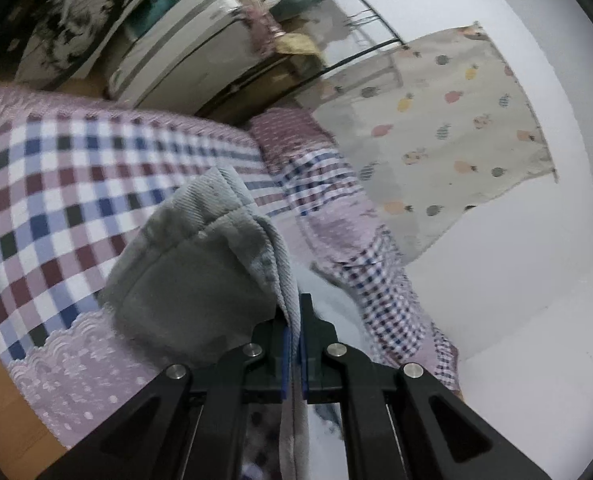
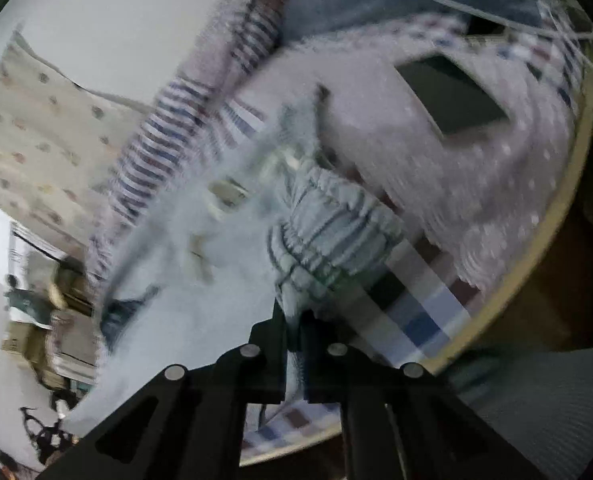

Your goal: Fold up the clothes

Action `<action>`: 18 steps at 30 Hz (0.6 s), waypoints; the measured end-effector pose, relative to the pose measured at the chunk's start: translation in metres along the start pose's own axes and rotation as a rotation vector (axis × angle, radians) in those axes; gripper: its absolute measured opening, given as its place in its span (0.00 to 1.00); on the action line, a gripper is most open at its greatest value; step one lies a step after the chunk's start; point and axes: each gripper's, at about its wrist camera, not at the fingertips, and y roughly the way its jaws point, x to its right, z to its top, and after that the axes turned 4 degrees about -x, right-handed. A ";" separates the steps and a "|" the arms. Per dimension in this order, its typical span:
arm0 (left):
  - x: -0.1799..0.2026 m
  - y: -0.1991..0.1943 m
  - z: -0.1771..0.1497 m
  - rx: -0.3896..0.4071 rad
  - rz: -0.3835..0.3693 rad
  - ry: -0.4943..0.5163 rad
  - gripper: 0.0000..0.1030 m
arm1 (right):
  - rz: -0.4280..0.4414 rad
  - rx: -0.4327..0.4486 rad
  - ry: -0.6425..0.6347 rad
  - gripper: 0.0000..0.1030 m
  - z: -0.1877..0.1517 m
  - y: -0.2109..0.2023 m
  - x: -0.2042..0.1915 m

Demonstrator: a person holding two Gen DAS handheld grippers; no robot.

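Note:
A pale grey garment of ribbed cloth hangs over the checked bedspread. My left gripper is shut on its edge, and the cloth runs down between the blue pads. In the right wrist view the same garment shows a gathered elastic band. There my right gripper is shut on that band's lower end. The picture is blurred, and the garment's lower part spreads pale toward the left.
The bed carries a pink dotted cover with a dark flat rectangle on it. A fruit-print cloth hangs on the white wall. A pale suitcase and clutter stand behind the bed. A wooden bed edge curves at the right.

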 end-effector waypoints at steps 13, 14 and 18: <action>0.094 -0.098 0.011 0.045 -0.269 0.063 0.02 | 0.228 0.261 -0.008 0.02 0.039 -0.158 -0.032; 0.100 -0.104 0.007 0.037 -0.290 0.067 0.02 | 0.229 0.275 -0.020 0.02 0.039 -0.174 -0.033; 0.114 -0.106 -0.010 0.000 -0.300 0.094 0.02 | 0.215 0.346 -0.045 0.02 0.037 -0.229 -0.023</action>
